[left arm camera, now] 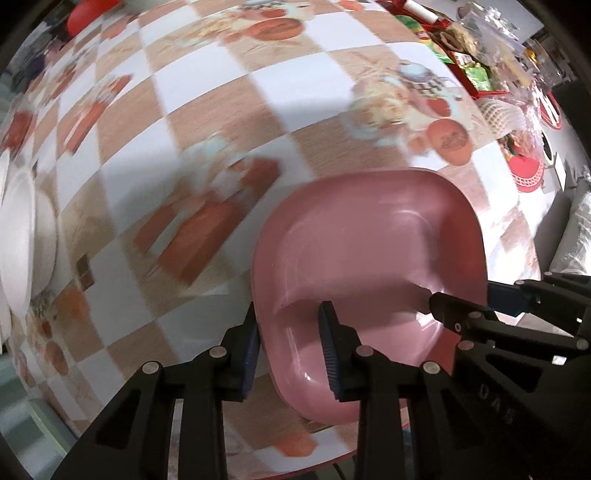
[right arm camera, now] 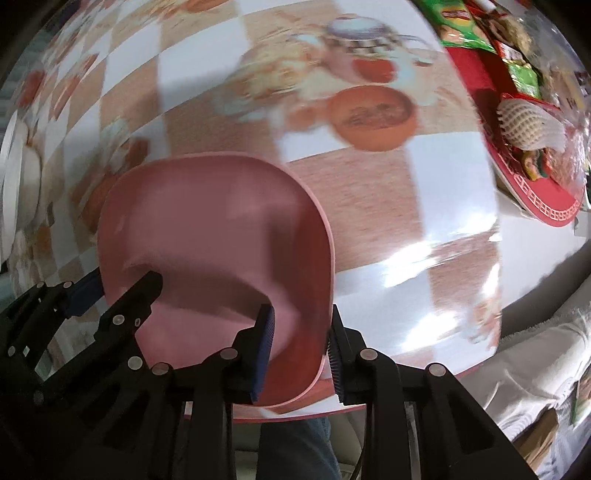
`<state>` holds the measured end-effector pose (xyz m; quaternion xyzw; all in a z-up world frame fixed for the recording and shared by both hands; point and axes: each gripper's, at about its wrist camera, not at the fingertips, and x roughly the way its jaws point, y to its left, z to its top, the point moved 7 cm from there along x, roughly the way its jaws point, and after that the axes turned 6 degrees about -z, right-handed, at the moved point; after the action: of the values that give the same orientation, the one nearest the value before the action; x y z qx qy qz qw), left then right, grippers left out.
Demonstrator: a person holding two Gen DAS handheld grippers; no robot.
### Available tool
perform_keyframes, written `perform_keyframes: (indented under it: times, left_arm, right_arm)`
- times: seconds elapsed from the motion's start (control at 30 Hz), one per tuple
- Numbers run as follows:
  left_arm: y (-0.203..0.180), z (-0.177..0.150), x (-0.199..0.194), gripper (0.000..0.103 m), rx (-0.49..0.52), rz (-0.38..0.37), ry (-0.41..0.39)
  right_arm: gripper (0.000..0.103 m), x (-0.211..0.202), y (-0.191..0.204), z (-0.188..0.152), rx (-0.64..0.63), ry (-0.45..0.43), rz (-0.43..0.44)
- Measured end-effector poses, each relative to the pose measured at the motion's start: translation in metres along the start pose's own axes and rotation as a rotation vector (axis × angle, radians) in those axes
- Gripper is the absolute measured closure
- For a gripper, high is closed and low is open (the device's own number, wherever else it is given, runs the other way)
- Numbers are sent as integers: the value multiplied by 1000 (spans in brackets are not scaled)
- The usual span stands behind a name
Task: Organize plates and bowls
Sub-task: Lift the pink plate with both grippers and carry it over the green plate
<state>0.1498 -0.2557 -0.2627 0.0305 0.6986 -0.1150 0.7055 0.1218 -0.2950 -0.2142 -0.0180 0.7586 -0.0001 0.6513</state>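
Note:
A pink square plate is held above the checkered table, near its front edge. My left gripper straddles the plate's left rim, one finger outside and one inside, shut on it. My right gripper straddles the plate's right rim the same way, shut on it. Each gripper shows in the other's view: the right one at the plate's right side, the left one at its left side. White plates are stacked at the far left, also seen in the right wrist view.
A red tray with snack packets and a white foam net stands at the table's right edge; it also shows in the left wrist view. A red object lies at the far back left. A white cloth lies right of the table.

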Motion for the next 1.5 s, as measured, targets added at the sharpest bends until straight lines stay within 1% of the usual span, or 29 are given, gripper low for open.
perform_keyframes:
  times: [0.1, 0.17, 0.47, 0.6, 0.63, 0.9, 1.1, 1.17, 1.2, 1.23, 1.33, 1.43, 1.47, 1.5]
  left_arm:
    - [25, -12, -3, 70, -29, 7, -4]
    - [33, -16, -4, 70, -48, 12, -7]
    - [110, -53, -11, 70, -151, 22, -24]
    - [151, -76, -17, 70, -207, 26, -31]
    - [159, -80, -18, 70, -218, 27, -33]
    - [220, -119, -24, 70, -319, 38, -38]
    - [255, -144, -29, 70, -369, 37, -42]
    - [265, -150, -32, 70, -377, 29, -49]
    - [272, -159, -34, 70, -377, 27, -52]
    - [274, -159, -34, 70, -375, 25, -56]
    - [284, -167, -36, 70, -372, 27, -61]
    - [285, -168, -36, 70, -372, 24, -66]
    - [287, -184, -38, 70, -372, 24, -66]
    - [287, -185, -39, 70, -370, 26, -62]
  right_arm:
    - [72, 2, 23, -3, -37, 4, -2]
    - [72, 2, 42, -6, -61, 6, -3]
    - [72, 4, 129, -22, -169, 11, -19]
    - [72, 6, 167, -30, -218, 13, -23]
    - [72, 6, 180, -34, -234, 12, -25]
    - [72, 11, 248, -57, -337, 6, -33]
    - [72, 15, 277, -75, -392, 5, -43]
    - [72, 17, 276, -76, -400, 5, -53]
    - [72, 17, 275, -76, -400, 4, -58]
    - [72, 17, 282, -77, -396, 5, -60]
    - [72, 22, 275, -61, -385, 14, -56]
    - [72, 22, 278, -57, -379, 19, -63]
    - [72, 23, 279, -57, -379, 20, -62]
    - [72, 22, 282, -52, -379, 22, -61]
